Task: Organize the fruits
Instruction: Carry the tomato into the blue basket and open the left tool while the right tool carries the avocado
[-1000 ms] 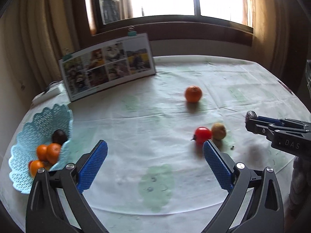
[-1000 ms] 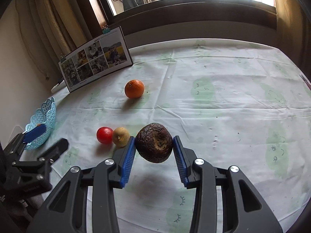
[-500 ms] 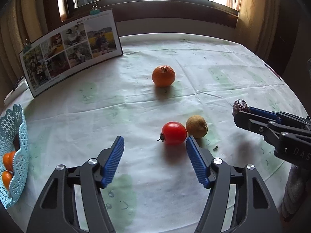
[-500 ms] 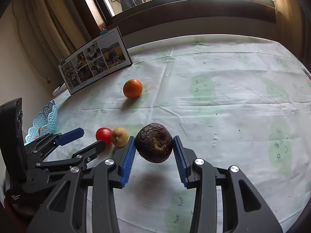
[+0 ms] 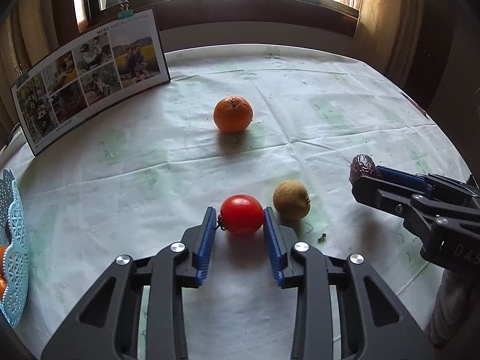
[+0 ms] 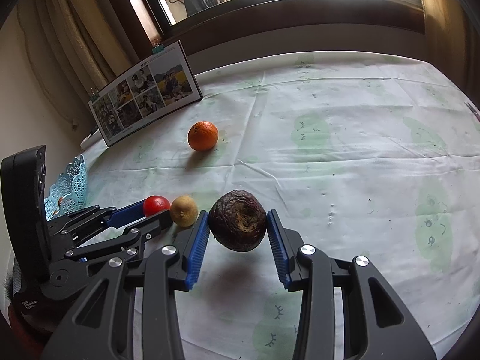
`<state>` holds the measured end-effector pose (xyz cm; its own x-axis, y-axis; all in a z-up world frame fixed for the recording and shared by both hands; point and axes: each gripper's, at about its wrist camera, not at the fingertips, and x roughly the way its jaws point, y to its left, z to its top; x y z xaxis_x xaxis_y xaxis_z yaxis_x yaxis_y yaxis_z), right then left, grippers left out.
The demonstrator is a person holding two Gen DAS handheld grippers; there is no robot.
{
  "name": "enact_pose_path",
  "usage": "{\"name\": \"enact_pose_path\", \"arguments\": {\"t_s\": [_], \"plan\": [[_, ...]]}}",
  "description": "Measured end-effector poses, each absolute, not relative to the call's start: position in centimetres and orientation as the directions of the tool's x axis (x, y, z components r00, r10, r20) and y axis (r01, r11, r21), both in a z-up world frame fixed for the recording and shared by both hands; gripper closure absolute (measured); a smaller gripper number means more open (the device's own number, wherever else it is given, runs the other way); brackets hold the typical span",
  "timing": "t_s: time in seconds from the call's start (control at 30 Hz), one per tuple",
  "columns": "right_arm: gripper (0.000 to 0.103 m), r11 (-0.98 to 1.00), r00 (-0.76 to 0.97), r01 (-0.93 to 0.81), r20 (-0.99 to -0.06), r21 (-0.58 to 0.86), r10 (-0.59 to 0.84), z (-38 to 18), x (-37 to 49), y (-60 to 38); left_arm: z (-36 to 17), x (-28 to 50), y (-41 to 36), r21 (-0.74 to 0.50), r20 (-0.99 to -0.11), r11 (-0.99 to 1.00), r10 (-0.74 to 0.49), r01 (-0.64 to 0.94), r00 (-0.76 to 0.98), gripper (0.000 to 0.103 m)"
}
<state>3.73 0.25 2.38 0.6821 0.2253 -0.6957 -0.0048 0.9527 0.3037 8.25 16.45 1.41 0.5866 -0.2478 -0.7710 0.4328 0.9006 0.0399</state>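
The left gripper [image 5: 241, 220] has its blue fingers [image 5: 207, 240] drawn in close on either side of the red tomato [image 5: 242, 214], both pads at or against its skin, and the tomato sits on the bench [image 5: 330, 114] with its dark stem end turned toward the left finger, so its axis lies roughly level, across the grip. Just beside it, to the right, rests a small tan fruit [image 5: 291, 199], near the right finger. The right gripper [image 6: 237, 225] is narrowed onto a dark wrinkled fruit [image 6: 237, 220] and holds it clear of the cloth (its shadow lies below); the hollow end faces the camera. An orange [image 5: 232, 114] sits alone farther back, well apart. The right wrist view shows the wrinkled fruit whole, while the left view catches only its tip past the right fingers. The left view shows the blue basket [image 5: 12, 240] rim at the left edge with an orange fruit inside.
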Motion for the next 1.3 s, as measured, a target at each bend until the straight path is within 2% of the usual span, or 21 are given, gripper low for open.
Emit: {"name": "enact_pose_path", "arguments": {"t_s": [0.43,0.77,1.3], "plan": [[0.063,0.955,0.694,-0.01,-0.685,0.298,0.221,2.7,3.4,0.4,2.6,7.2,17.8,0.021,-0.747,0.919,-0.247,0.393,0.617,0.072],[0.063,0.954,0.7,-0.013,-0.678,0.301,0.224,2.9,3.2,0.4,5.4,6.1,21.4,0.071,-0.687,0.96,-0.149,0.27,0.712,0.072],[0.063,0.958,0.708,-0.024,-0.672,0.286,0.219,3.6,2.9,1.1,9.3,4.8,31.9,0.082,-0.601,0.997,0.044,0.006,0.798,0.072]]}}
